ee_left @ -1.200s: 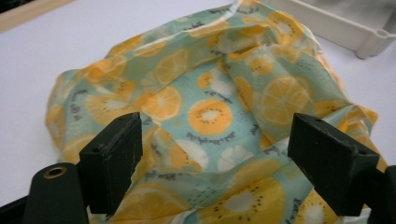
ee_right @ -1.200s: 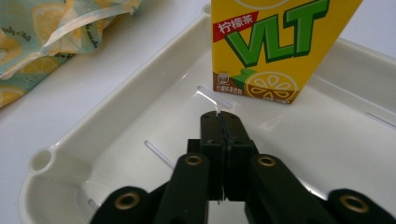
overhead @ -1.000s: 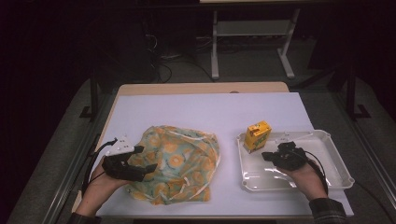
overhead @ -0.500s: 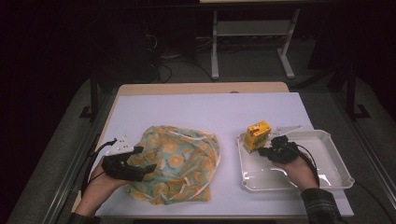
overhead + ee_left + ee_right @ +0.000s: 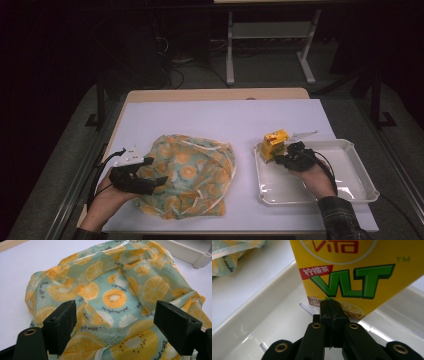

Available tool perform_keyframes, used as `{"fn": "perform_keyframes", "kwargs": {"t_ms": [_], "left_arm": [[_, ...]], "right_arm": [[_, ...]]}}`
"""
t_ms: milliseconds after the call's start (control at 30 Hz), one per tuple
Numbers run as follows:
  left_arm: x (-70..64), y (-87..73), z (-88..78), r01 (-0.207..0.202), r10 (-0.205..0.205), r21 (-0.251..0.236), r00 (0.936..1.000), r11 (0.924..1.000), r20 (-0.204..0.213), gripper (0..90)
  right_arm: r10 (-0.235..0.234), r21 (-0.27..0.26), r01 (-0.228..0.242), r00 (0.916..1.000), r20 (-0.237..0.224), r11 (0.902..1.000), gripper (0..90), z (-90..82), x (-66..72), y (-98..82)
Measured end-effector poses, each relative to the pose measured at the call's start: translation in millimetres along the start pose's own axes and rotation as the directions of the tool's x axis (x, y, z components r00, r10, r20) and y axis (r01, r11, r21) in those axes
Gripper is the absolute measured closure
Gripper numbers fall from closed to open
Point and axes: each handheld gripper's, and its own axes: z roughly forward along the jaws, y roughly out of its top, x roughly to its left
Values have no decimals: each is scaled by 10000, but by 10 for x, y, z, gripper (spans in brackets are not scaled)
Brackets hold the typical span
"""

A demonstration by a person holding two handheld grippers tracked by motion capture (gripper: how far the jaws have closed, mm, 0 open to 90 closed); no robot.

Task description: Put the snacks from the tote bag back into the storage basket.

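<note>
A yellow lemon-tea carton stands at the far left corner of a white tray. My right gripper is shut, jaws pressed together, their tips right at the carton's lower edge; whether they touch it I cannot tell. A crumpled cloth bag printed with orange slices lies left of the tray. My left gripper rests at the bag's left edge, open, with its jaws standing wide over the fabric.
A white sheet covers the wooden table. The tray's corner lies just beyond the bag. A metal table frame stands on the dark floor behind.
My right gripper has slid left across the tray, up to the carton. The left gripper, the bag and the carton have stayed put.
</note>
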Motion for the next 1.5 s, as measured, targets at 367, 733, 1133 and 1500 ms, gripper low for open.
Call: {"fn": "perform_keyframes", "kwargs": {"t_ms": [367,733,1133,1500], "left_arm": [[3,2,6,-173,173,105,9998,9998,5,181],[4,-3,6,-136,136,116,9999,9998,4,181],[-8,11,32,-160,158,259,9999,9995,61,181],[-11,-11,30,-230,228,304,9997,9993,87,181]], "right_arm": [[-62,-57,62,9999,100,10000,900,27,-3,33],[-179,-79,181,9997,160,9998,900,66,18,67],[-158,41,160,9995,-271,9999,801,32,51,12],[-65,-443,39,9983,-584,9990,540,-110,131,19]]}}
